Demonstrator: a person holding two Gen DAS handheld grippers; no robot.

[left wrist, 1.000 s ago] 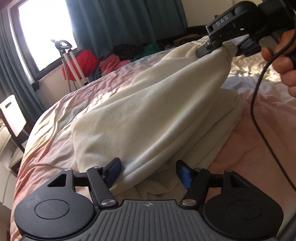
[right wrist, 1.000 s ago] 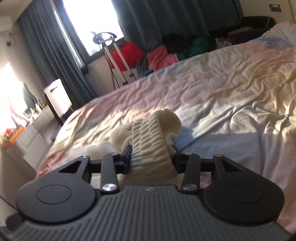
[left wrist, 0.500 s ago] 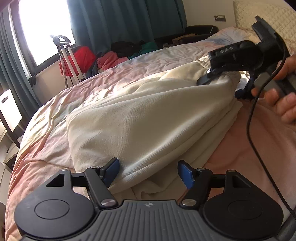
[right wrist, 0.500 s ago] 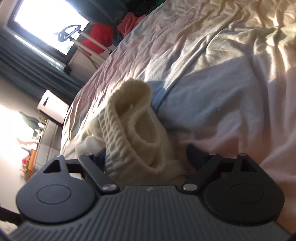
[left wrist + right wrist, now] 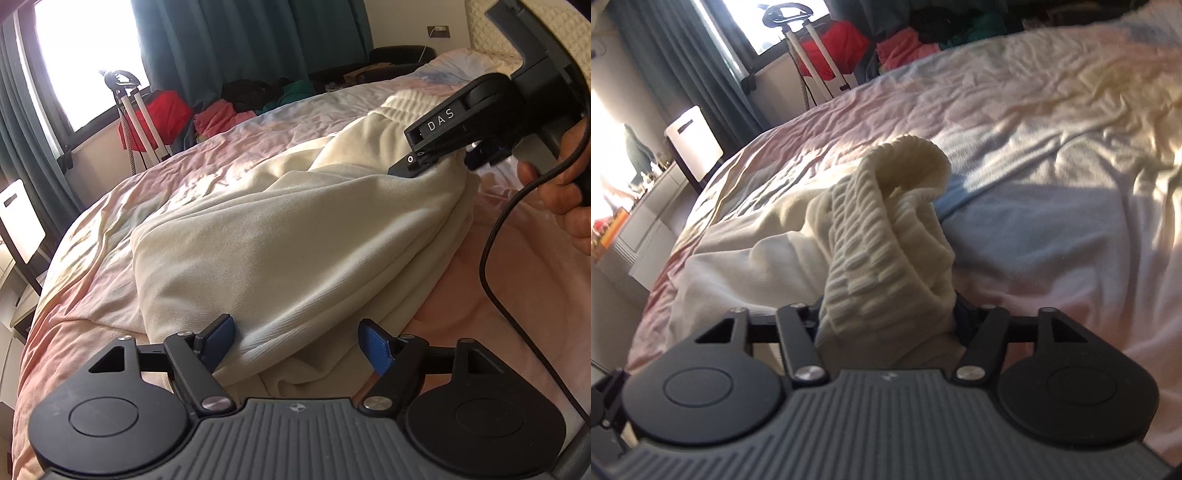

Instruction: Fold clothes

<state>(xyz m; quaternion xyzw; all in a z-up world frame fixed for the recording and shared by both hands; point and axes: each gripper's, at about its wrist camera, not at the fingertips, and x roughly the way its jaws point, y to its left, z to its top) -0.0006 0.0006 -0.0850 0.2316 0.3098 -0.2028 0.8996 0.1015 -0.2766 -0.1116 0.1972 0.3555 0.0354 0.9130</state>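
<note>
Cream knit garment (image 5: 295, 236) spread on bed (image 5: 110, 206), pastel sheet creased. Ribbed hem (image 5: 886, 236) bunched in thick folds between jaws of right gripper (image 5: 886, 317); jaws closing, pads apparently pressing on rib. Left gripper (image 5: 297, 341) wide and opening; soft folded edge between fingers, left pad (image 5: 218, 338) touching cloth, right pad clear, nothing held. Step judged: mid-fold, laying hem end down. Next: firm right grip, then smooth 2 layers flat.

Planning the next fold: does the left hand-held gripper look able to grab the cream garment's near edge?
Probably yes: the left hand-held gripper is opening, the cream garment already lies between its fingers, and nothing blocks it.
</note>
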